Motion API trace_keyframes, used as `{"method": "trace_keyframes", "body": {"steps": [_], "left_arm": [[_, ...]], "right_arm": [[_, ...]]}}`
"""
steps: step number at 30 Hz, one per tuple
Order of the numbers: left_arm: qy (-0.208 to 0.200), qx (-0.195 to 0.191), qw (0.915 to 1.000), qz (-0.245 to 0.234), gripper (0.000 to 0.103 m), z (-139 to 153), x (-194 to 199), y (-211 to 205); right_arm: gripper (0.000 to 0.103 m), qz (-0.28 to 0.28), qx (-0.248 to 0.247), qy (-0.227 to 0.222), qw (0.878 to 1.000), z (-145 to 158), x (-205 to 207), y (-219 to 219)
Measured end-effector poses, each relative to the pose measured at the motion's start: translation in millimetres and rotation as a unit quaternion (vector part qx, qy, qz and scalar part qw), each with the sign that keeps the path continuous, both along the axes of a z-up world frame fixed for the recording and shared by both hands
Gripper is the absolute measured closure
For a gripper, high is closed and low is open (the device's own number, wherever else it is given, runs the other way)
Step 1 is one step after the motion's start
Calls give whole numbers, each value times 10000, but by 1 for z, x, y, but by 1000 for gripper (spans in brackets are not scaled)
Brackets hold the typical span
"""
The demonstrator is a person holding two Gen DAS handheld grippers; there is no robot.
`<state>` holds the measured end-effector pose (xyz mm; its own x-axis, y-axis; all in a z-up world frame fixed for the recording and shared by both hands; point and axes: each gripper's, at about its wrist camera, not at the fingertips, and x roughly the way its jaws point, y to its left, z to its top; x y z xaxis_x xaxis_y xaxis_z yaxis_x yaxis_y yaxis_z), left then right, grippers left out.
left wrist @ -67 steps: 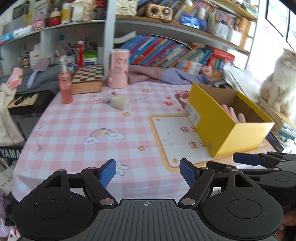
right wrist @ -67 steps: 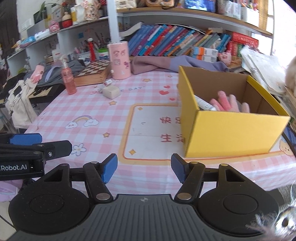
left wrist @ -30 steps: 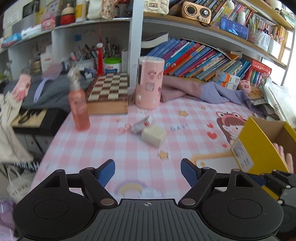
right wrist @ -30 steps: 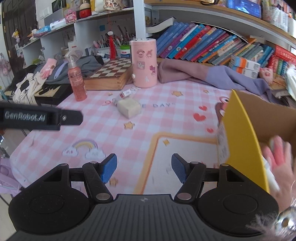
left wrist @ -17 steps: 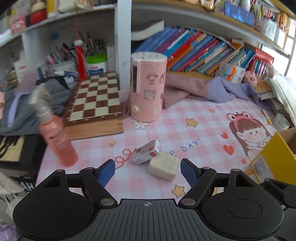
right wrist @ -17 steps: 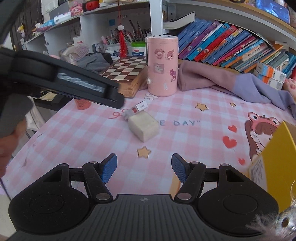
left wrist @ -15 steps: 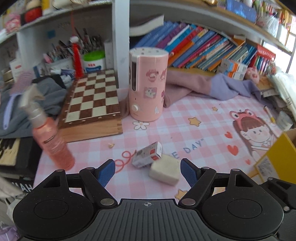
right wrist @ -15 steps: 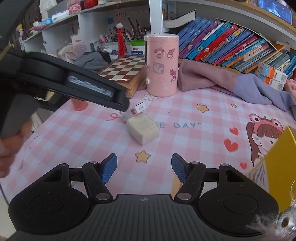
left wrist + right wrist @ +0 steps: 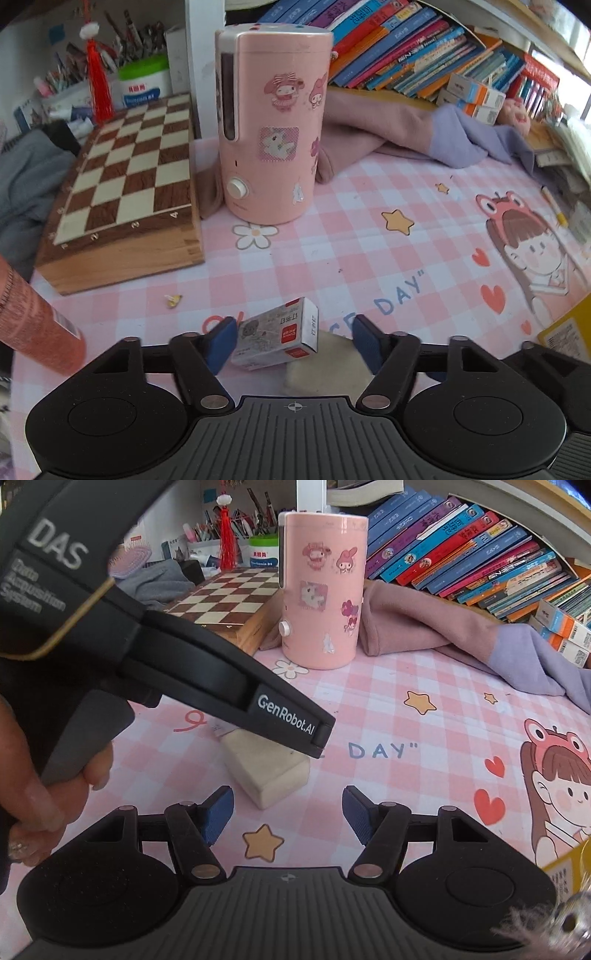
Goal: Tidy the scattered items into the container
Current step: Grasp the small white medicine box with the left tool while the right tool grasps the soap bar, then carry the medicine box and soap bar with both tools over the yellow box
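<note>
Left gripper (image 9: 293, 341) fingers closing around one small box (image 9: 277, 339), not pinching yet I think. One beige block (image 9: 266, 771) sits touching it. Right gripper (image 9: 288, 815) is half open, empty, just short of the block. Yellow container (image 9: 569, 334) corner at the counter's right edge; open cloth ahead.

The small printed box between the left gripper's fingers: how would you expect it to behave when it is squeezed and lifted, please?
The small printed box looks like thin card, so probably light and easily dented. It lies tilted against the beige block, so the closing left gripper may nudge it before gripping. Flat sides: unlikely to roll.
</note>
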<state>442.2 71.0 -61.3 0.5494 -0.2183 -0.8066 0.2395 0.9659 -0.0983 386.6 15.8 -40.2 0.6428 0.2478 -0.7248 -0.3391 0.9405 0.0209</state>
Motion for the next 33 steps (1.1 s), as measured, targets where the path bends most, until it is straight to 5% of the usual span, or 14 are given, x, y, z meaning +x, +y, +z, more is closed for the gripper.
{"method": "trace_keyframes", "body": {"steps": [10,16,24,28,33], "left_arm": [[181,-446,9983,324,71,7,1,23],[168,-427,9975,545,72,8,-8,38],[-47,-174,9984,540,77,9,-10,28],[-175,-160,9973,692,90,18,-18,34],[-162,-325,9980,526,90,26,-41,36]], "right_arm": [[36,316,-44,36,9995,-11,20,13],[38,434,-94,-26,9990,-16,28,17],[62,418,-83,27,9991,-11,23,13],[65,176,-56,-44,9998,-2,14,0],[65,-52,53,-124,9999,10,2,-18]]}}
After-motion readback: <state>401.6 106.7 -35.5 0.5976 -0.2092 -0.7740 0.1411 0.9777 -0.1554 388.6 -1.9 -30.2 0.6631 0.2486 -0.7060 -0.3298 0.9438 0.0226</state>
